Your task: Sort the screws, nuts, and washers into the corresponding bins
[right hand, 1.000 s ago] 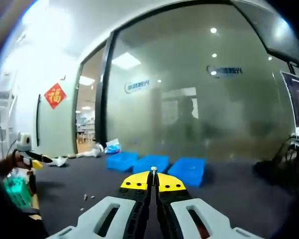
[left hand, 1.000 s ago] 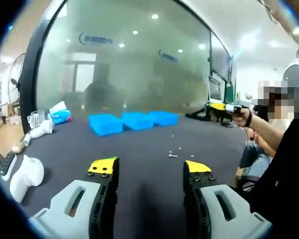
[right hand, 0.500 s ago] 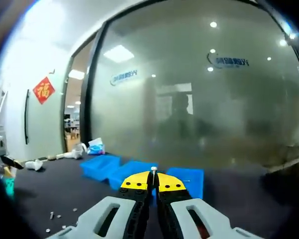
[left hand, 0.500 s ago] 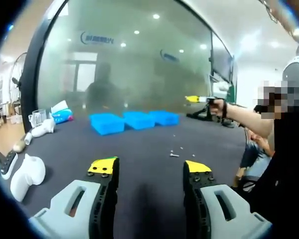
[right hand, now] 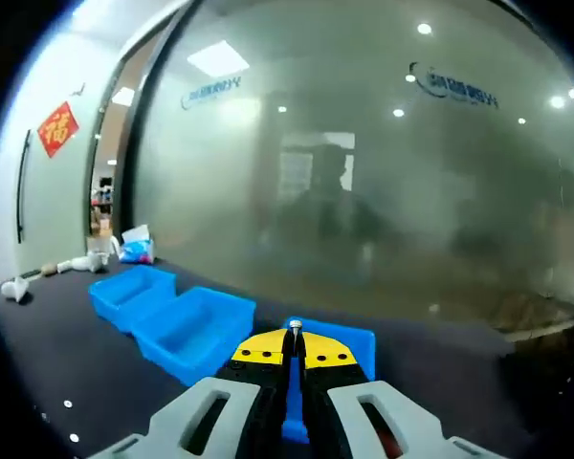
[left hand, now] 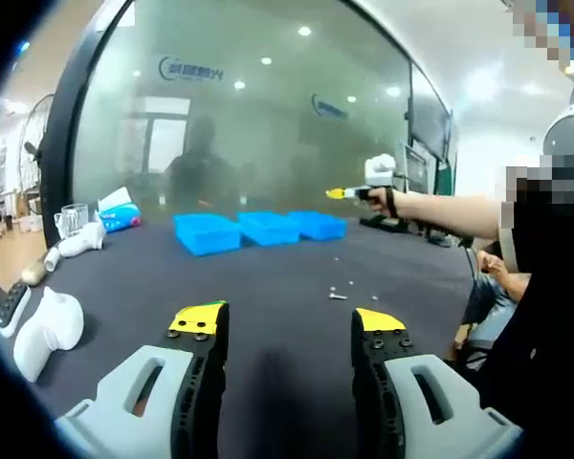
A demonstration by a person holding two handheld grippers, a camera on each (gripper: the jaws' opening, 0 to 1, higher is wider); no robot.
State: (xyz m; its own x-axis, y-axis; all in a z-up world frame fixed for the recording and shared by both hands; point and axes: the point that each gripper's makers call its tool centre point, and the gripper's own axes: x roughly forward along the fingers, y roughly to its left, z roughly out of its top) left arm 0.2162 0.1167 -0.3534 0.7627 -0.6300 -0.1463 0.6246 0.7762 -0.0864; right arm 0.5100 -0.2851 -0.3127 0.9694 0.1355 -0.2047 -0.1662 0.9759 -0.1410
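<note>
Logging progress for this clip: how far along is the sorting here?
Done: cannot tell; what the bins hold is not visible. In hand: the right tool is shut on a screw, above the bins. The left tool is open, with nothing in it. Left: several small parts lie loose on the dark table.

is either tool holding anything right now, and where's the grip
The right tool is shut on a screw, pinched at its lower part with the head poking above the tips. The left tool is open and holds nothing.
</note>
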